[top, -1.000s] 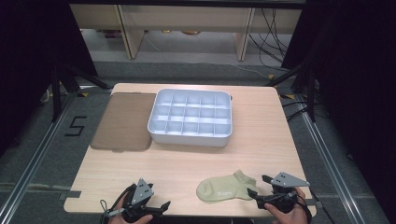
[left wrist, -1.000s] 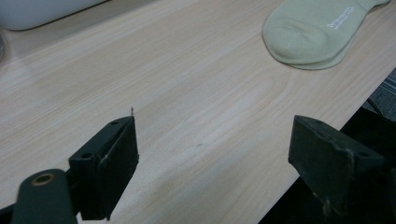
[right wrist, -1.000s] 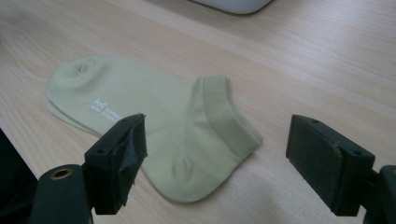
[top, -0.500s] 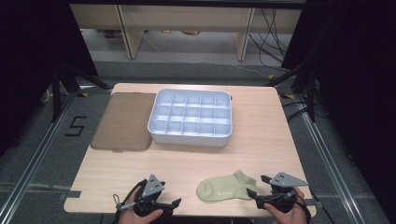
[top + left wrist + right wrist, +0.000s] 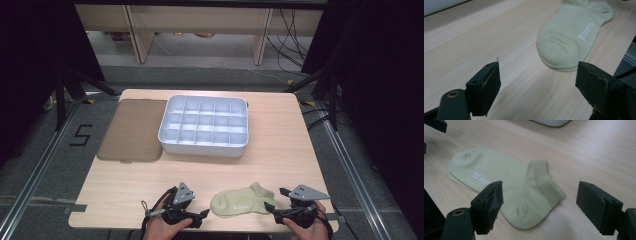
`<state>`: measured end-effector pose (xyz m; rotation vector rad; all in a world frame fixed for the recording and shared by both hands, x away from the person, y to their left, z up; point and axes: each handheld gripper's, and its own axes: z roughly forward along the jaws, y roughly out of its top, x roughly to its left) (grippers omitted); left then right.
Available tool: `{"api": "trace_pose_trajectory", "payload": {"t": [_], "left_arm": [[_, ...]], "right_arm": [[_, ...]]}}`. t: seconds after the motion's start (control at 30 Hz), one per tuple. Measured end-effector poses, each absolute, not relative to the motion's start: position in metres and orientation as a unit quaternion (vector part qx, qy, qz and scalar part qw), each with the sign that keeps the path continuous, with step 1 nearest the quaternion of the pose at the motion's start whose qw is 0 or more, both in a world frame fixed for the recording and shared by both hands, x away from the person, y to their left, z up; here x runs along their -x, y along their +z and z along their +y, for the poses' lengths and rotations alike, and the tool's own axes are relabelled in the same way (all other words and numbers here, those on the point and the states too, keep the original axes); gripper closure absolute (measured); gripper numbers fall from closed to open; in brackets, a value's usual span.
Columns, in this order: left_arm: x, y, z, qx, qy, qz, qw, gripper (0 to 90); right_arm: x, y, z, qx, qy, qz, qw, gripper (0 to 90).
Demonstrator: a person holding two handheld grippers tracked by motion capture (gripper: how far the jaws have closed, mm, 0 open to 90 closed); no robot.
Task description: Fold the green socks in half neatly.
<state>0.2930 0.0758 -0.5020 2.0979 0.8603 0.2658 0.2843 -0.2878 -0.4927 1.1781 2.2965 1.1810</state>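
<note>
Here, on the wooden table (image 5: 280,150), a flat brown mat (image 5: 131,130) lies along the left side, its right edge tucked just under or against a pale grey divided tray (image 5: 204,125) that stands at the middle of the far half, all its compartments bare.

Toward the near edge, left of centre, the left gripper (image 5: 200,216) is held in a hand (image 5: 162,227) that comes in over the near edge. Its jaws point right, toward the sock, and stand wide apart with nothing between them. In the left gripper view the same gripper (image 5: 537,82) shows both black jaws raised over bare wood, the sock's toe end lying just beyond the gap and nearer the right-hand jaw, not touched by either.

The light green ankle sock (image 5: 241,202) lies flat close to the near edge, right of centre and between the two grippers, its toe toward the left gripper and its ribbed cuff toward the right one. A small white print marks its side (image 5: 585,31).

The right gripper (image 5: 272,209) sits near the near right corner, held in the other hand (image 5: 307,230), jaws facing left. In the right gripper view this gripper (image 5: 539,200) is also spread wide and grips nothing; the sock (image 5: 506,182) lies on the table beyond, its heel and cuff across the opening between the jaws.
</note>
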Motion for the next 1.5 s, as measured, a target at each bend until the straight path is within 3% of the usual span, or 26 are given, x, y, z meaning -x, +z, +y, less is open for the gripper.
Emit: {"api": "trace_pose_trajectory", "payload": {"t": [0.67, 0.97, 1.27, 1.37, 1.5], "left_arm": [[-0.314, -0.509, 0.044, -0.834, 0.050, 0.353, 0.421, 34.7], [-0.312, -0.513, 0.039, -0.856, 0.070, 0.330, 0.392, 41.8], [-0.305, -0.514, 0.034, -0.859, 0.079, 0.312, 0.399, 63.6], [-0.306, -0.515, 0.036, -0.859, 0.071, 0.303, 0.406, 76.2], [-0.305, -0.515, 0.036, -0.855, 0.067, 0.308, 0.412, 81.3]], "right_arm": [[-0.285, -0.495, -0.285, -0.404, 0.412, 0.804, 0.142, 22.4], [-0.281, -0.493, -0.283, -0.413, 0.407, 0.804, 0.133, 22.8], [-0.283, -0.495, -0.282, -0.399, 0.412, 0.807, 0.140, 22.8], [-0.283, -0.493, -0.283, -0.396, 0.406, 0.811, 0.143, 23.4], [-0.284, -0.494, -0.284, -0.388, 0.414, 0.810, 0.146, 23.8]]}}
